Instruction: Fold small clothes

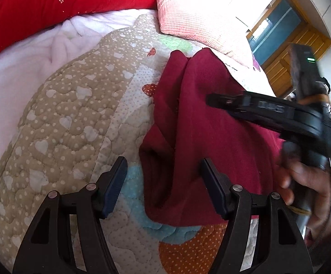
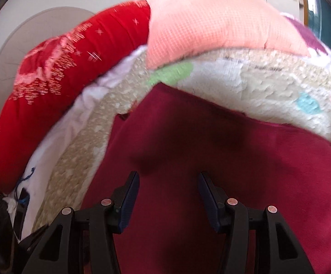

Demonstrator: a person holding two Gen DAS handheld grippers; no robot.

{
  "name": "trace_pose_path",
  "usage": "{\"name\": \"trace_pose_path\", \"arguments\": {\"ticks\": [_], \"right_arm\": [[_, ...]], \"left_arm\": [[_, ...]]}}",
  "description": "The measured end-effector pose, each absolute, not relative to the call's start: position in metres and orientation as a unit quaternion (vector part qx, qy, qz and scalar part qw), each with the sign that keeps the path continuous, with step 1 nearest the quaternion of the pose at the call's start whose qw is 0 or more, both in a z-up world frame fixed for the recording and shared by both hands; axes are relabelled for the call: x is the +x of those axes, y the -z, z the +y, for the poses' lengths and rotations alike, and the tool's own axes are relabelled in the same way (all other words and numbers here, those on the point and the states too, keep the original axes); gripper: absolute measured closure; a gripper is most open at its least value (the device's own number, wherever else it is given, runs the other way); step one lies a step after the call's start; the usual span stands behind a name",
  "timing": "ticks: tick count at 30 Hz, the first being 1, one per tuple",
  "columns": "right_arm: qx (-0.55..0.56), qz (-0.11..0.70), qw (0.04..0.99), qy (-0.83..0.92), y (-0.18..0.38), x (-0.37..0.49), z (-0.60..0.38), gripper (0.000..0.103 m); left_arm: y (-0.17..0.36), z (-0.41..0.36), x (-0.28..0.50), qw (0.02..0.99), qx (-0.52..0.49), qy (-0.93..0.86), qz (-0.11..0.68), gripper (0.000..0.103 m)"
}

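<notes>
In the left wrist view, the left gripper (image 1: 163,182) is hovering with its fingers spread apart over the rumpled edge of the maroon garment (image 1: 201,141), likely lining up a grasp. The soft knit is lying bunched on the quilted, heart-stitched bedspread (image 1: 58,123).

In the right wrist view, the right gripper (image 2: 168,198) is poised low over the garment's smoother middle, fingers apart, holding nothing.
</notes>
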State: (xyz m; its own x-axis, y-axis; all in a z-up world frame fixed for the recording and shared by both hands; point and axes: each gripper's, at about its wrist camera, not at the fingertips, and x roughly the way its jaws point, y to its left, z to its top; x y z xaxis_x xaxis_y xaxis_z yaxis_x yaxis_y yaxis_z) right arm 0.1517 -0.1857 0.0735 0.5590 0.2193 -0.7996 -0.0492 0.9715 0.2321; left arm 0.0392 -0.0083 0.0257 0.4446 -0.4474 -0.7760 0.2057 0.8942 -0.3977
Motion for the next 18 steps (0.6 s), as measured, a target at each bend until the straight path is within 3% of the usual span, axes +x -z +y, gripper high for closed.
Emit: {"name": "trace_pose_path", "arguments": {"ticks": [6,8,16,18], "right_arm": [[0.131,0.467,0.869,-0.096,-0.087,0.158,-0.18,0.049],[0.138,0.457,0.871,-0.112,-0.096,0.157,-0.172,0.043],[0.069,0.527,0.84,-0.108,-0.081,0.195,-0.113,0.039],[0.049,0.529,0.841,-0.099,-0.077,0.202,-0.106,0.034]], "left_arm": [[-0.033,0.021,0.03,0.839,-0.167,0.177,0.487,0.036],[-0.03,0.019,0.031,0.832,-0.179,0.183,0.493,0.036],[-0.021,0.009,0.03,0.833,-0.169,0.189,0.491,0.032],[-0.02,0.013,0.033,0.829,-0.184,0.192,0.492,0.032]]}}
